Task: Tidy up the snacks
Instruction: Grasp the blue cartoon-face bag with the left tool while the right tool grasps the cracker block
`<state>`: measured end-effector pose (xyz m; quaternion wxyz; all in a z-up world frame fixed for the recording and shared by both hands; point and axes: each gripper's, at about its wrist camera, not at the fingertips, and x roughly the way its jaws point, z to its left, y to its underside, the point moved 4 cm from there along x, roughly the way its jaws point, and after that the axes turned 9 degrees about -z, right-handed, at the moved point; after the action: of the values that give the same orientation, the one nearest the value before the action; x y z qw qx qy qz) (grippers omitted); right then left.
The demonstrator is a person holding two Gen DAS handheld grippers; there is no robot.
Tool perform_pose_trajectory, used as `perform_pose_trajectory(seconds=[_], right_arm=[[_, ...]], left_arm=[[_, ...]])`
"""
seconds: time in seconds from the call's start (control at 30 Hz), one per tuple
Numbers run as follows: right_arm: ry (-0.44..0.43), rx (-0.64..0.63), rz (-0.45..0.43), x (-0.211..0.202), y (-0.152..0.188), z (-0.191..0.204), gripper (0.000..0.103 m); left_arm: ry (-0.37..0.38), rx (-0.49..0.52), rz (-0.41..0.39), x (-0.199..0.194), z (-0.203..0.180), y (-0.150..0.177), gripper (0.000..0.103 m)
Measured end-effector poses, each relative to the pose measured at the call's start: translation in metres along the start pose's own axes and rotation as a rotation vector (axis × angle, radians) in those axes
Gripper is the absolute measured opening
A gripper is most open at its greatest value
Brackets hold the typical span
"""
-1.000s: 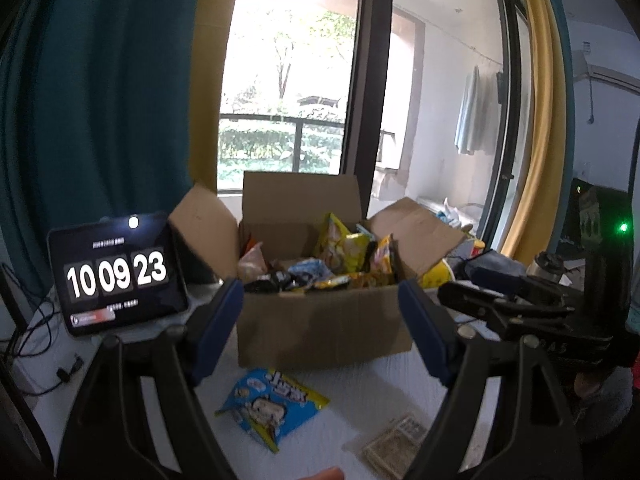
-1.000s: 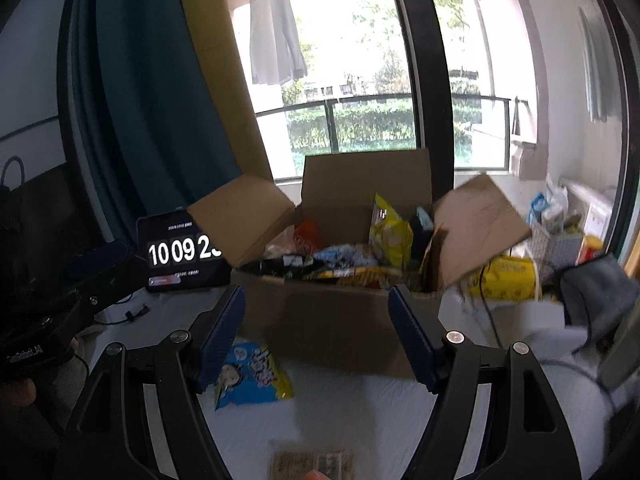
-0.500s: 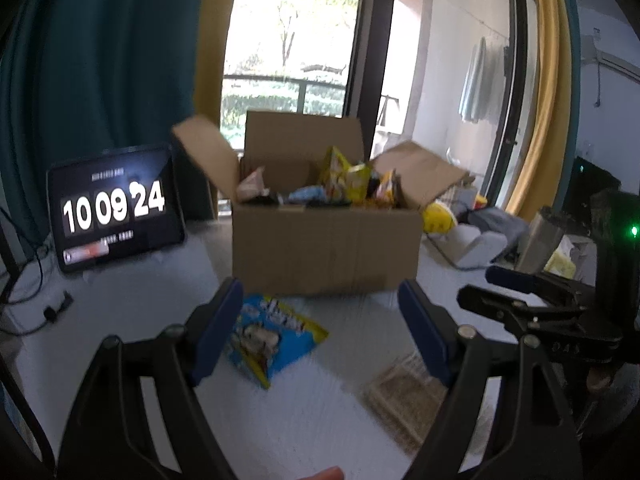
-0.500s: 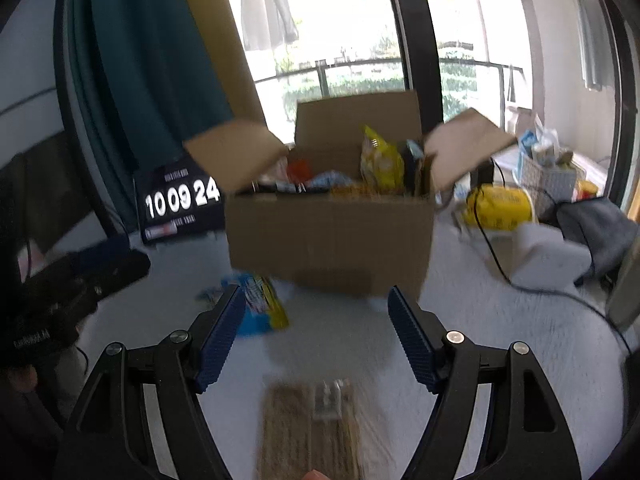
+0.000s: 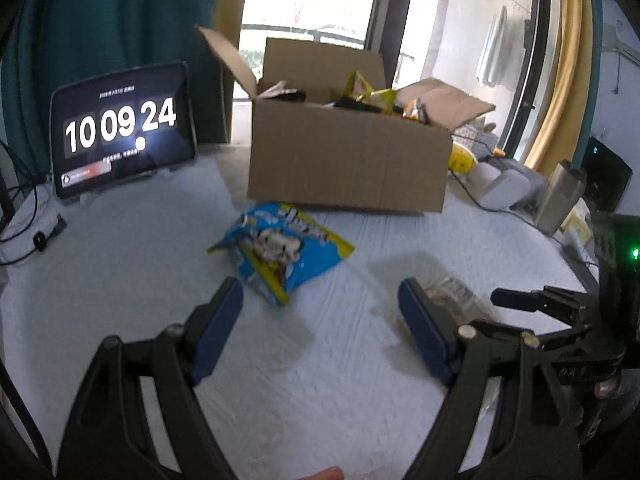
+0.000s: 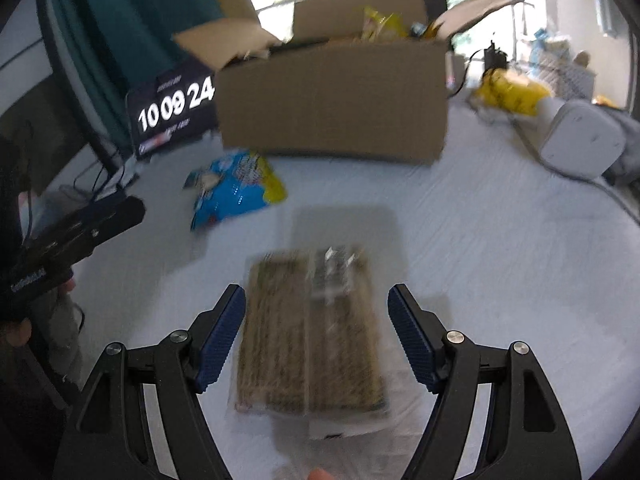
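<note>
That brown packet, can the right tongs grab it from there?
Probably yes. The right tongs are open, and the brown packet lies flat on the white table right between the fingers with nothing on top. The blue bag lies off to the side, clear of the path.

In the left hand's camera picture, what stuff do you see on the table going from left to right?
Clock screen → blue snack bag → cardboard box → clear-wrapped snack pack → metal cup.
</note>
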<state>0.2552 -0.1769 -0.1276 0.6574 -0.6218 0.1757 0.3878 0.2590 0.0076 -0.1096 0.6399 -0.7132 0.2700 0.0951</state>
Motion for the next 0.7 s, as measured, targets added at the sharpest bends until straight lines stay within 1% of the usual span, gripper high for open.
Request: perform_pose_trajectory(seconds=[0.07, 0.1, 0.17, 0.23, 0.3, 0.47, 0.53, 0.6, 0.67, 0.7], right_arm=[[0.009, -0.007, 0.015, 0.005, 0.002, 0.004, 0.08], [0.015, -0.006, 0.023, 0.008, 0.004, 0.006, 0.084], [0.021, -0.004, 0.033, 0.012, 0.007, 0.009, 0.085], [0.043, -0.031, 0.035, 0.016, 0.009, 0.016, 0.089], [0.063, -0.056, 0.044, 0.022, 0.01, 0.019, 0.09], [0.147, -0.125, 0.077, 0.039, 0.016, 0.024, 0.093], [0.159, -0.134, 0.084, 0.042, 0.018, 0.023, 0.094], [0.15, -0.126, 0.087, 0.044, 0.017, 0.022, 0.094], [0.143, -0.123, 0.083, 0.044, 0.016, 0.02, 0.091], [0.138, -0.123, 0.076, 0.043, 0.015, 0.019, 0.087]], left_arm=[[-0.001, 0.001, 0.006, -0.001, 0.001, 0.004, 0.081], [0.0, 0.0, 0.009, -0.002, 0.002, 0.006, 0.081], [0.0, 0.0, 0.015, -0.001, 0.003, 0.008, 0.081], [-0.004, 0.001, 0.021, -0.001, 0.005, 0.01, 0.081], [-0.009, -0.006, 0.029, 0.001, 0.007, 0.012, 0.081], [-0.014, -0.01, 0.034, 0.004, 0.01, 0.013, 0.081], [-0.02, -0.005, 0.035, 0.005, 0.011, 0.013, 0.081], [-0.027, -0.001, 0.039, 0.007, 0.015, 0.012, 0.081], [-0.035, -0.003, 0.044, 0.01, 0.017, 0.012, 0.081], [-0.038, -0.004, 0.046, 0.011, 0.019, 0.012, 0.081]])
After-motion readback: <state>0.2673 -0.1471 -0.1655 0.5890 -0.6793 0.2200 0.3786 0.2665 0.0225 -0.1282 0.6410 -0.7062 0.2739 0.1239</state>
